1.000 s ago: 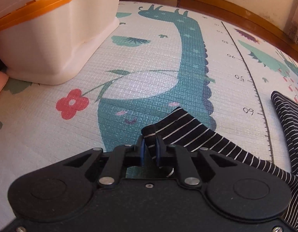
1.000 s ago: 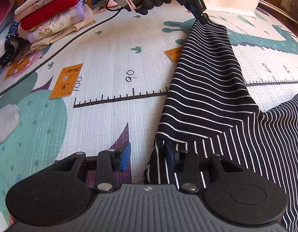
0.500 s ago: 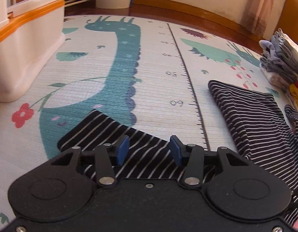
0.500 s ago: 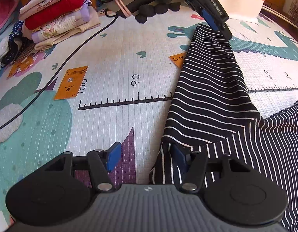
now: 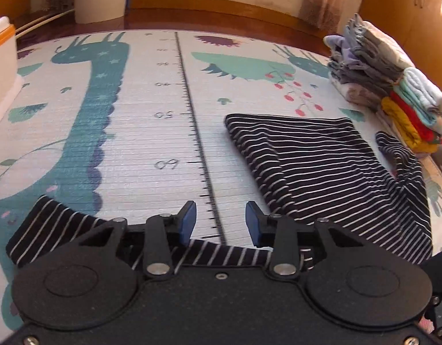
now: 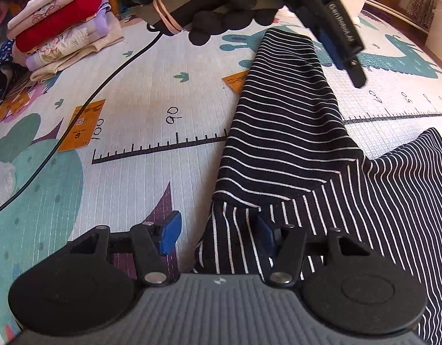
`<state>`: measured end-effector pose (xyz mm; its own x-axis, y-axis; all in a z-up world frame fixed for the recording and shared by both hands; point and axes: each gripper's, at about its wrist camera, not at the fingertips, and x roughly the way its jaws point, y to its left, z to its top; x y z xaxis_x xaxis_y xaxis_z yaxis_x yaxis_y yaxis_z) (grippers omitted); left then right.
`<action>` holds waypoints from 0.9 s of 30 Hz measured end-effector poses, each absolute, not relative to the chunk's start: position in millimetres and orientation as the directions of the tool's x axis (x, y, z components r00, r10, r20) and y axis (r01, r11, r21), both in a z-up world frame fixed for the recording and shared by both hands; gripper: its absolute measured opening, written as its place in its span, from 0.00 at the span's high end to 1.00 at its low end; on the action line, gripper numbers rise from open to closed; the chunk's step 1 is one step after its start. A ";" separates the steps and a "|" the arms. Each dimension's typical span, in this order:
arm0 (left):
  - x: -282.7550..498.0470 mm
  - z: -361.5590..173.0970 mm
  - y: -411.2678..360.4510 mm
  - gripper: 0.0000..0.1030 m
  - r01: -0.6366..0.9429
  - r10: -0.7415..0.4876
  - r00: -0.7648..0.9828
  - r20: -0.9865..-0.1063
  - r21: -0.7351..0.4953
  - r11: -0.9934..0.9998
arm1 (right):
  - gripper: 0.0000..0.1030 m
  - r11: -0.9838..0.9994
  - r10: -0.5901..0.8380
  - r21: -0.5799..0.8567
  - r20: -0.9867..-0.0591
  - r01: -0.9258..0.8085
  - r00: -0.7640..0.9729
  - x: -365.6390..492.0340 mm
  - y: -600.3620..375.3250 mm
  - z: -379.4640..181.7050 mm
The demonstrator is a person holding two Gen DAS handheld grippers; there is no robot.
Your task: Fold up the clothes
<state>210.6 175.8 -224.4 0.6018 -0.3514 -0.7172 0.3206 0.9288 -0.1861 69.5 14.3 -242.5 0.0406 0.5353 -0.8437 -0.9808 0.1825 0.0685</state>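
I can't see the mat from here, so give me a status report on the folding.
Left gripper open, clear of the striped shirt. Right gripper open, shirt edge between its fingers. Sleeve laid flat on the play mat. Nothing in the way.

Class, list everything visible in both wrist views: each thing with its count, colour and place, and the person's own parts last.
Striped garment: one, black with white stripes, spread on the mat.
Play mat: one, pale with teal animals and a ruler print, on the floor.
Folded clothes stacks: two, mixed colours, at the mat's edges.
Storage box: one, white with orange rim, far left.
Cable: one, black, across the mat.
Left gripper: open, above the mat.
Right gripper: open, cloth between its fingers.
Gloved hand: black, holding the left gripper.
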 end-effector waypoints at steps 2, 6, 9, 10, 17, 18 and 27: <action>209.1 -223.1 147.4 0.66 0.445 -0.470 0.542 -0.697 -0.237 0.864 | 0.41 0.178 0.536 0.073 -0.843 -0.981 0.035 68.2 14.8 -242.6; 213.9 -243.9 107.0 0.73 0.578 -0.533 0.446 -0.719 -0.224 0.785 | 0.38 0.170 0.539 0.082 -0.842 -0.982 0.022 65.6 15.8 -242.8; 234.9 -264.3 102.6 0.77 0.566 -0.484 0.437 -0.758 -0.186 0.803 | 0.36 0.165 0.539 0.085 -0.842 -0.983 0.018 63.5 16.1 -243.2; 244.2 -268.8 106.3 0.82 0.548 -0.460 0.447 -0.767 -0.172 0.819 | 0.36 0.164 0.539 0.085 -0.842 -0.983 0.018 62.8 15.9 -243.4; 293.0 -262.0 126.5 0.91 0.445 -0.377 0.524 -0.764 -0.132 0.886 | 0.31 0.149 0.545 0.086 -0.839 -0.985 0.009 60.4 15.0 -245.2; 296.9 -259.8 127.4 0.91 0.436 -0.368 0.535 -0.761 -0.125 0.891 | 0.30 0.148 0.545 0.085 -0.839 -0.985 0.009 60.2 15.3 -245.3; 333.5 -265.8 111.5 0.91 0.430 -0.322 0.535 -0.781 -0.076 0.900 | 0.27 0.152 0.543 0.089 -0.839 -0.984 0.008 58.3 17.9 -246.2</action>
